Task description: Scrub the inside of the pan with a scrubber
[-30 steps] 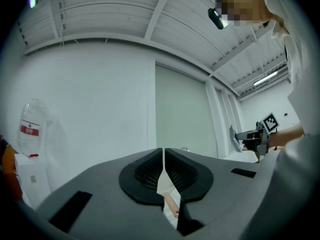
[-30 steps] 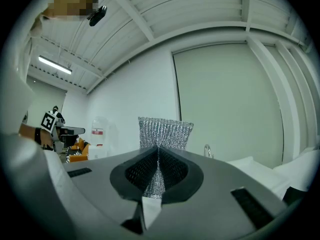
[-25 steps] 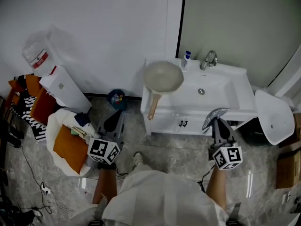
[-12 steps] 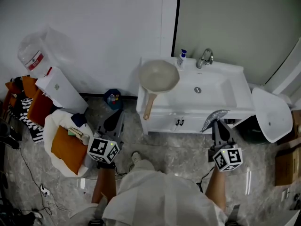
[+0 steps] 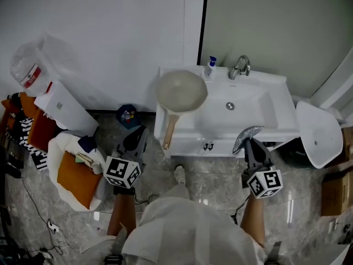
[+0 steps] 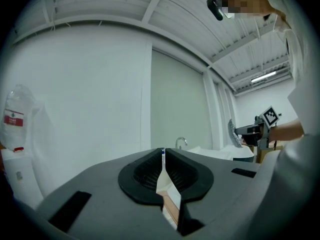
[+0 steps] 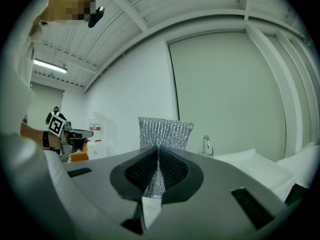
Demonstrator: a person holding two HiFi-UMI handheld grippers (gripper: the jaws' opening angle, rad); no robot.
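A beige pan point(image 5: 181, 90) with a wooden handle point(image 5: 169, 131) rests on the left rim of a white sink unit point(image 5: 270, 87), its handle hanging over the front edge. My right gripper point(image 5: 249, 142) is held in front of the sink, shut on a silver mesh scrubber point(image 5: 246, 134) that stands up between its jaws point(image 7: 165, 134). My left gripper point(image 5: 134, 139) hangs lower left of the pan, over the floor, its jaws shut with nothing between them point(image 6: 162, 156). Both grippers are apart from the pan.
A tap point(image 5: 239, 67) and a small soap bottle point(image 5: 209, 66) stand at the sink's back edge. A white toilet lid point(image 5: 319, 134) is at the right. A water dispenser point(image 5: 52, 98) with a bottle, orange cushions point(image 5: 76, 178) and cables lie at the left.
The view has shifted so the sink and pan sit slightly further left and nearer. Both grippers have edged forward toward the sink; the right still grips the scrubber.
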